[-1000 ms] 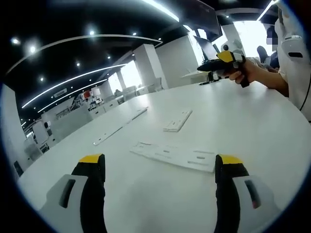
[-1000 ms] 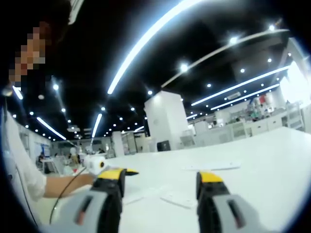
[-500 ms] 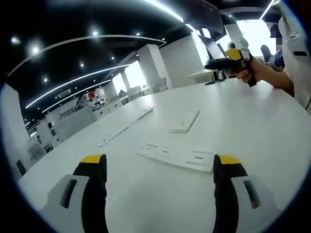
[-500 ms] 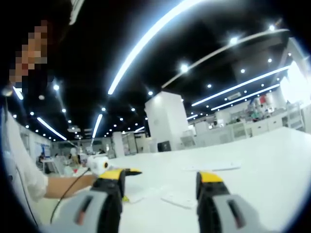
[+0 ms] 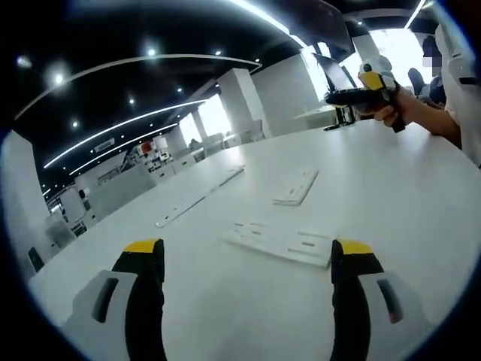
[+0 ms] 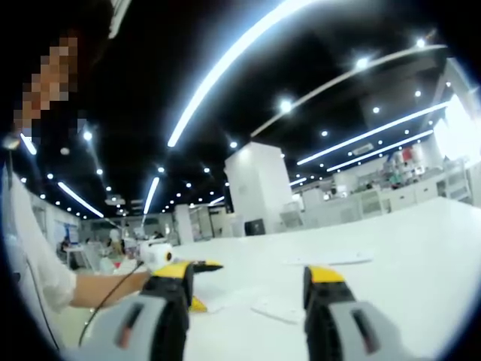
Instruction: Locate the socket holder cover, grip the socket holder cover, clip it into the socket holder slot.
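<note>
Left gripper [image 5: 248,259]: jaws wide apart, holding nothing, above the white table [image 5: 391,195].
Right gripper [image 6: 248,282]: jaws spread, empty, raised off the table.
Socket holder [image 5: 282,243]: flat white plate lying between the left jaws.
Cover [image 5: 297,188]: smaller white strip beyond it, apart.
Long strip [image 5: 199,197]: farther left.

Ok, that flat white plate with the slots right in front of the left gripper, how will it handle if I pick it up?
The slotted white plate looks thin and flat, so probably light and stiff. It lies flush on the smooth white table, so it may slide when nudged, and its low edge could be hard to grip.
</note>
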`<action>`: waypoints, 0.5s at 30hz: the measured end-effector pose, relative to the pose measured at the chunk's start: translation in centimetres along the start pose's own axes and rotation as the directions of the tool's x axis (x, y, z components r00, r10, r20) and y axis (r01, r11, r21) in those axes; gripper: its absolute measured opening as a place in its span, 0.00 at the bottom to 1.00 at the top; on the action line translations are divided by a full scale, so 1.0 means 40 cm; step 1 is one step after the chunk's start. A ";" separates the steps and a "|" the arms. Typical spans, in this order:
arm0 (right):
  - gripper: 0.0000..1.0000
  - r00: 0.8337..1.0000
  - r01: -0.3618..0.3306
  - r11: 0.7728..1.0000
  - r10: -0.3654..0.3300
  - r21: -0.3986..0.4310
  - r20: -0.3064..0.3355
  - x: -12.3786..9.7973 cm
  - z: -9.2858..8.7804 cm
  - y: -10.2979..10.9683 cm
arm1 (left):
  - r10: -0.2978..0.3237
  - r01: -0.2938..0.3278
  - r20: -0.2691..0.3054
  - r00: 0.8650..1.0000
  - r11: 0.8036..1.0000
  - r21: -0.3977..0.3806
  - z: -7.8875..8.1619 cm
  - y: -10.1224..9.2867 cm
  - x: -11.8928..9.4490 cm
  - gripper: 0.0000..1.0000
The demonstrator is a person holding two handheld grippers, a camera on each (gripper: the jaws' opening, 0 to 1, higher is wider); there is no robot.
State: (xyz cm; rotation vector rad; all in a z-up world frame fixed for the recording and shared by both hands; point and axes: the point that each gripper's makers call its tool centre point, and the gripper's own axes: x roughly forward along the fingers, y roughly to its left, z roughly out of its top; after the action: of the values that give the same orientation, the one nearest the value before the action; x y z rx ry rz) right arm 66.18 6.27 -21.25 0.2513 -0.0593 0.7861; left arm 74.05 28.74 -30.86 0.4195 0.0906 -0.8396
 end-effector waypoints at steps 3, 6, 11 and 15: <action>0.60 1.000 0.000 1.000 0.000 -0.001 0.001 0.000 0.001 0.000 | 0.000 0.000 0.001 1.000 1.000 -0.001 0.000 0.001 0.000 0.91; 0.60 1.000 -0.001 1.000 0.001 -0.001 0.001 0.000 0.001 0.001 | -0.001 0.001 -0.001 1.000 1.000 0.002 0.001 0.000 -0.001 0.90; 0.60 1.000 -0.004 1.000 0.004 0.001 0.000 0.000 0.000 0.005 | -0.012 0.012 0.005 1.000 1.000 -0.002 0.004 -0.008 -0.007 0.88; 0.60 1.000 -0.006 1.000 0.006 0.000 -0.001 0.001 0.000 0.008 | -0.022 0.023 0.018 1.000 1.000 -0.012 0.017 -0.013 -0.012 0.88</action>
State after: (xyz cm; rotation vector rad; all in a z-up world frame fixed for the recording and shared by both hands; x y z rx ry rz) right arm 65.98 6.49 -21.19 0.2505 -0.0594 0.7918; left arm 73.29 28.48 -30.31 0.3999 0.0846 -0.8643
